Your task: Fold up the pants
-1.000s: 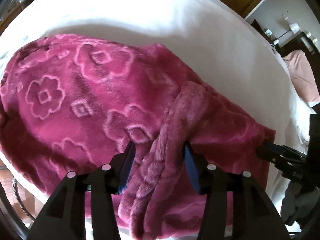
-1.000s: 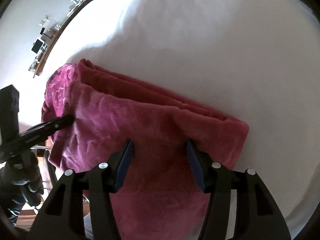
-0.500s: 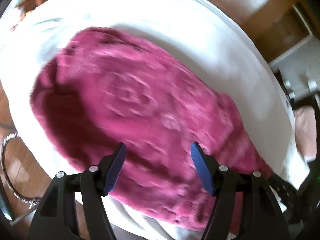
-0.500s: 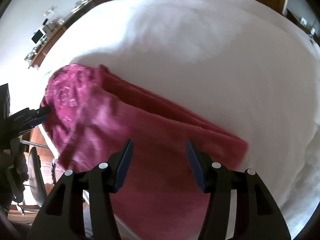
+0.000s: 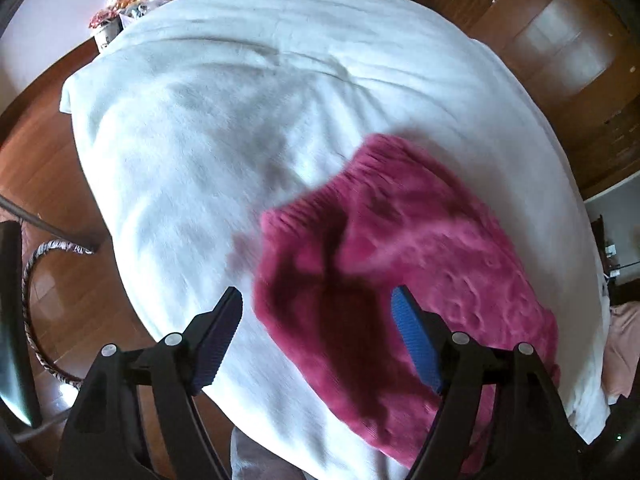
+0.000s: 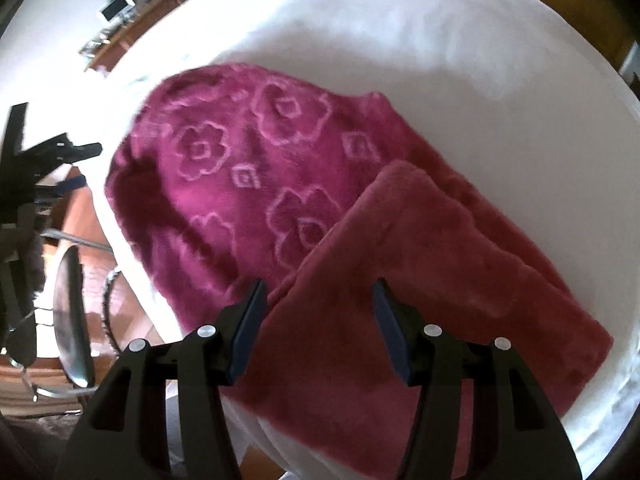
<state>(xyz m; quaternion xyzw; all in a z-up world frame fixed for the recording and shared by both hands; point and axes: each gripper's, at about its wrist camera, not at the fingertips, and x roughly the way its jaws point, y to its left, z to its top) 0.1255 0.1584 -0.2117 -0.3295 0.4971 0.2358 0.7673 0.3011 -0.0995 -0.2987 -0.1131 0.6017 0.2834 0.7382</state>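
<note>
Closest to the right wrist camera, the right hand-held gripper hangs over the nearer, plain-napped end of the magenta plush fleece pants, its jaws about half apart with the fabric lying below them and nothing pinched between the blue pads. From there the folded garment runs away up and to the left across the white bed cover, its long axis going from the smooth folded panel by the right hand-held gripper to the flower-embossed part farther off, so the bundle lies lengthwise between the two hands. The left hand-held gripper stands over the other end, where the ribbed waistband edge of the pants shows; its jaws have just been opening and now stand wide, with cloth below and ahead of them but not squeezed, and the white bed cover bare to its left. In the right wrist view that left tool shows only as a dark shape at the far left rim, clear of the fabric. My reading is that each hand is nearest its own end of the bundle, so a further fold would bring one short end over the other along that axis. Beyond the bed lie wooden floor and dark wood furniture, too blurred to detail.
</note>
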